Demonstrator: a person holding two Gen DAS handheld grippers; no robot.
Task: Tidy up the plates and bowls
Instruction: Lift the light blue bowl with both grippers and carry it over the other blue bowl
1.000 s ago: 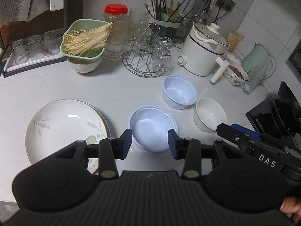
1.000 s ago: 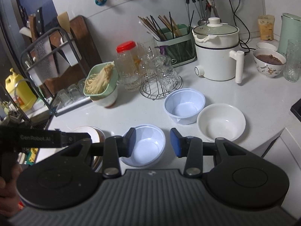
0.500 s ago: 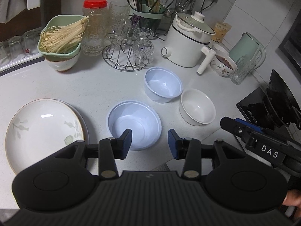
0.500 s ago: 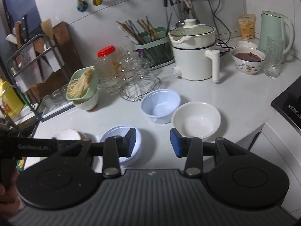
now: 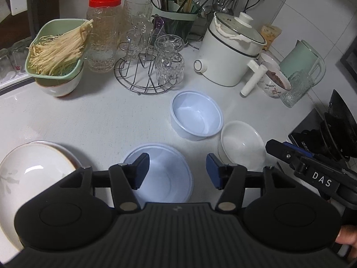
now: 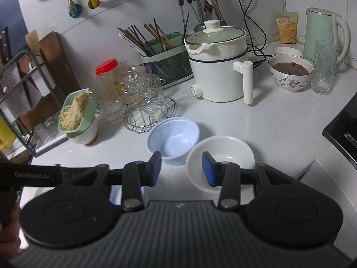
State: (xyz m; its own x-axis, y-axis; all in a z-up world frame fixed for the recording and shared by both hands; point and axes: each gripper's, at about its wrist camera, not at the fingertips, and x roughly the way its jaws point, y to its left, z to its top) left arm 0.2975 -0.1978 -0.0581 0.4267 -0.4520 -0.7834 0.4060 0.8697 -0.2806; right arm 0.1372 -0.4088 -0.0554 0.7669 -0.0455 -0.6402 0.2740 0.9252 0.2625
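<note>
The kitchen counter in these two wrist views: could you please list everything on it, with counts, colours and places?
Pale blue plastic bowls: two, one mid-counter, one under the left gripper.
White ceramic bowl: one, right of the blue bowls.
White floral plate: stacked on another, front left.
Green strainer of noodles: one, atop a white bowl, back left.
Red-lidded glass jar: one, back.
Wire rack of clear glasses: one, back centre.
Green utensil caddy: one, by the wall.
White electric pot: one, back right.
Floral bowl of brown food: one, right.
Mint kettle: one, far right.
Left gripper: open, just widened.
Right gripper: open, empty.
</note>
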